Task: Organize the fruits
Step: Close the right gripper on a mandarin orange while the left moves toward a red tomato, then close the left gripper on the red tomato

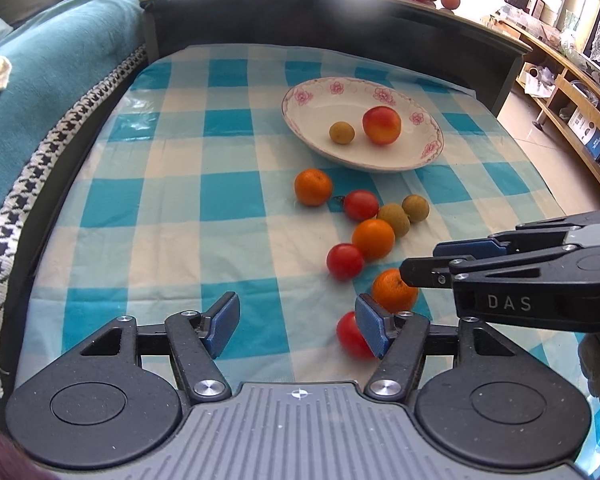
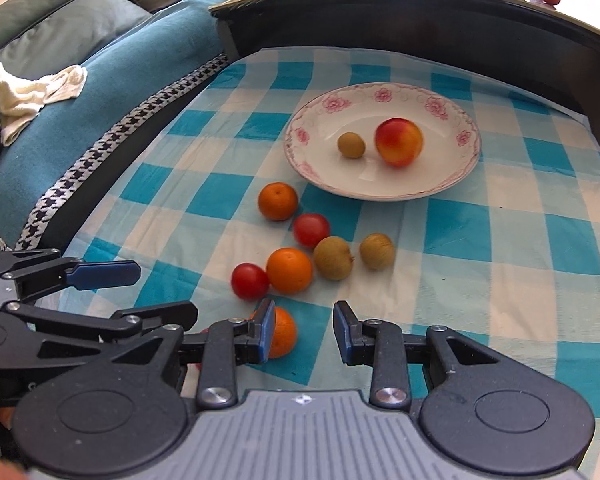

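Fruits loose on tabletop near plate. Left gripper jaws apart, empty; right gripper jaws slightly apart, empty. Risk: nearest orange, tomato nudged, rolling away; grippers crowded, may collide.

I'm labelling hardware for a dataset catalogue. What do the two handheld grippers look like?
Both match: the left gripper and right gripper have black linkage arms with silver pivot screws, blue ribbed finger pads, round black side discs and a grey ridged centre plate. White letters "DAS" mark the right one's side.
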### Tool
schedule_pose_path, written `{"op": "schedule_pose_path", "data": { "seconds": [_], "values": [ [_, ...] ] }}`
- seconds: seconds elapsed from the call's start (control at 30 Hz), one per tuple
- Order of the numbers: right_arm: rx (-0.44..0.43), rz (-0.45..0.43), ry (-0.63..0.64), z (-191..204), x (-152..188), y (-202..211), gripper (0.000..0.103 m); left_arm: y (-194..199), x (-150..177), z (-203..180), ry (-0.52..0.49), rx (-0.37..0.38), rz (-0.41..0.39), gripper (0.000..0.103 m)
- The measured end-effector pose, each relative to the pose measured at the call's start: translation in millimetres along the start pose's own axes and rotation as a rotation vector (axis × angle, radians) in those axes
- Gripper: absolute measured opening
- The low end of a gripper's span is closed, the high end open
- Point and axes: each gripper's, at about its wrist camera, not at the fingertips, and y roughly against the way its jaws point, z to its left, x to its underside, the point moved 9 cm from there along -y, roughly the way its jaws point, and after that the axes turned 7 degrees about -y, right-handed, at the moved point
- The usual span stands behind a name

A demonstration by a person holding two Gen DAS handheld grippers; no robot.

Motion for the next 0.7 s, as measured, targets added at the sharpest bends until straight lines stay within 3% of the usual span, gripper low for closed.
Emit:
{"op": "schedule_pose_path", "data": {
  "seconds": [0.4, 0.7],
  "values": [
    [-0.041, 0.071, 0.033, 18.8, 7.6, -21.6, 0.034, -5.8, 16.8, -19.1, -0.065, 0.037, 0.042, 0.072],
    [-0.005, 0.082, 0.062, 9.5, 12.7, -17.1, 0.034, -14.9, 17.5, -39.2, -0.123, 0.058, 0.049, 0.072]
  ]
}}
